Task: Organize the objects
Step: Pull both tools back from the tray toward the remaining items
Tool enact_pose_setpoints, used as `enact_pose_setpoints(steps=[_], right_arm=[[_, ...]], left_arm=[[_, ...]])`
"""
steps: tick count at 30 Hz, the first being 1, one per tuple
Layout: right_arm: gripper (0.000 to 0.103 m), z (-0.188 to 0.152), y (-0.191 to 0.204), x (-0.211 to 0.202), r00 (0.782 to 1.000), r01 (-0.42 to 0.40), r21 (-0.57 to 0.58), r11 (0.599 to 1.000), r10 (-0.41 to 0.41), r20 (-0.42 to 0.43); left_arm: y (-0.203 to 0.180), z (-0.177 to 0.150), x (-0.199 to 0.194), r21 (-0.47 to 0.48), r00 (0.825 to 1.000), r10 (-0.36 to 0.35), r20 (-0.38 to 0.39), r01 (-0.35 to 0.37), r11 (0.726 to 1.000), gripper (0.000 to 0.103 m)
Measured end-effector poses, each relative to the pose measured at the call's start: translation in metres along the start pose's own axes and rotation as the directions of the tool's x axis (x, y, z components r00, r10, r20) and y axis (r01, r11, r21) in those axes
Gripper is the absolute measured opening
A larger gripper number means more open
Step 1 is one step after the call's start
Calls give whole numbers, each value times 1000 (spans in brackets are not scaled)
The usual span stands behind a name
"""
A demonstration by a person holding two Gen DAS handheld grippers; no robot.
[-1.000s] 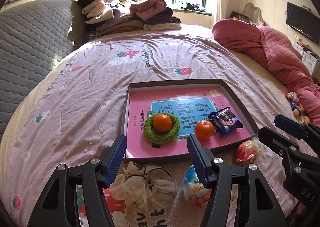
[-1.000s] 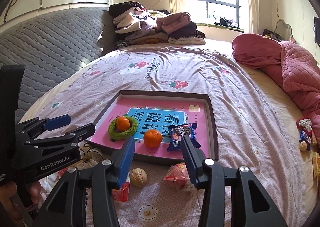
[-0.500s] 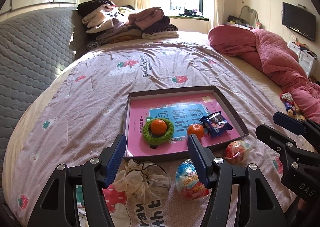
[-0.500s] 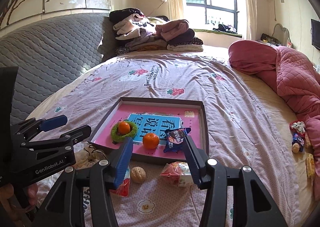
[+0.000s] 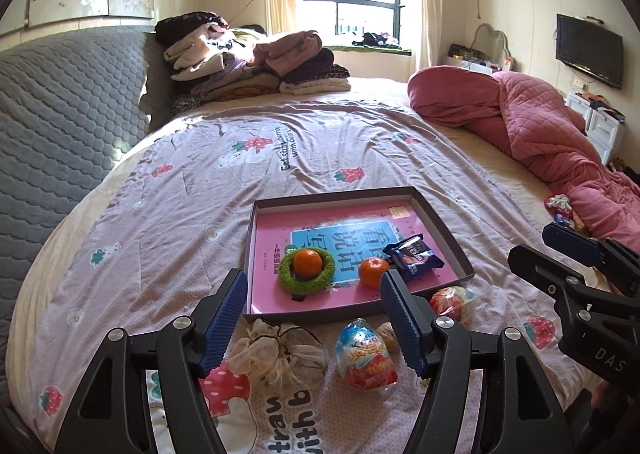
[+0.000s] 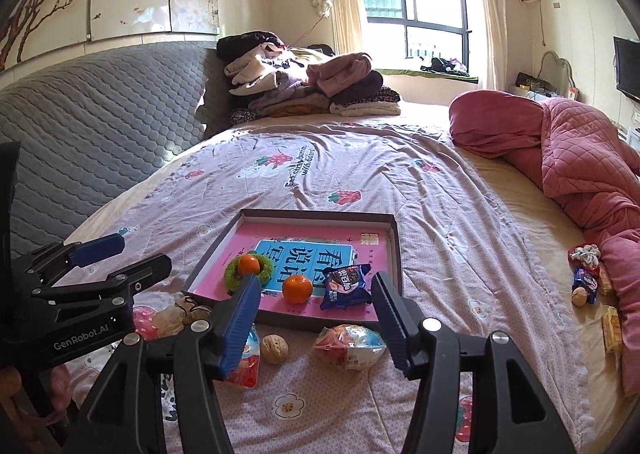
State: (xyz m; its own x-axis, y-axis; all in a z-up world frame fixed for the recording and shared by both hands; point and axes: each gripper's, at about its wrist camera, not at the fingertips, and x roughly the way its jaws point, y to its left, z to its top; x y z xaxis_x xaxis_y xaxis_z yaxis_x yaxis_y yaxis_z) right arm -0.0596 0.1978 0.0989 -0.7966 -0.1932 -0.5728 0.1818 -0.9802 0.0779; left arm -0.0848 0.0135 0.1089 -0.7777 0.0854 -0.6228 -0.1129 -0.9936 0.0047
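- Both tools gape empty above the bed [image 5: 280,158]: left tool [image 5: 312,318], right tool [image 6: 316,314].
- Loose items lie between tools and tray [image 5: 448,222]: scrunchie [image 5: 276,354] and egg-shaped packet [image 5: 366,358] below the left tool, walnut [image 6: 274,349] and snack bag [image 6: 348,340] below the right.
- In the tray: two tangerines [image 5: 308,261], one green ring [image 5: 290,278], one biscuit packet [image 5: 414,257].

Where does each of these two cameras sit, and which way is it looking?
Left wrist view: sits on the left tongs, looking forward over the bed at the tray; its own open tongs show, and the right tongs at the right edge.
Right wrist view: sits on the right tongs, facing the same way; its open tongs show, and the left tongs at the left edge.
Shared: tray, both oranges, walnut, window.
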Motion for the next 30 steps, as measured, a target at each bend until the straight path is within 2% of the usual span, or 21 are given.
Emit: enact_pose_setpoints(steps=[15,30], right_arm=[[63,-14,-5,-26,1000,-15,9,1000,15,23],[65,-37,-9,-37,1000,-11,15,1000,11,4]], left_arm=[[1,-16,-25,-31,1000,6,20,-5,1000,71],[-7,-46,-28,-17,1000,5,-13,-6,1000,71]])
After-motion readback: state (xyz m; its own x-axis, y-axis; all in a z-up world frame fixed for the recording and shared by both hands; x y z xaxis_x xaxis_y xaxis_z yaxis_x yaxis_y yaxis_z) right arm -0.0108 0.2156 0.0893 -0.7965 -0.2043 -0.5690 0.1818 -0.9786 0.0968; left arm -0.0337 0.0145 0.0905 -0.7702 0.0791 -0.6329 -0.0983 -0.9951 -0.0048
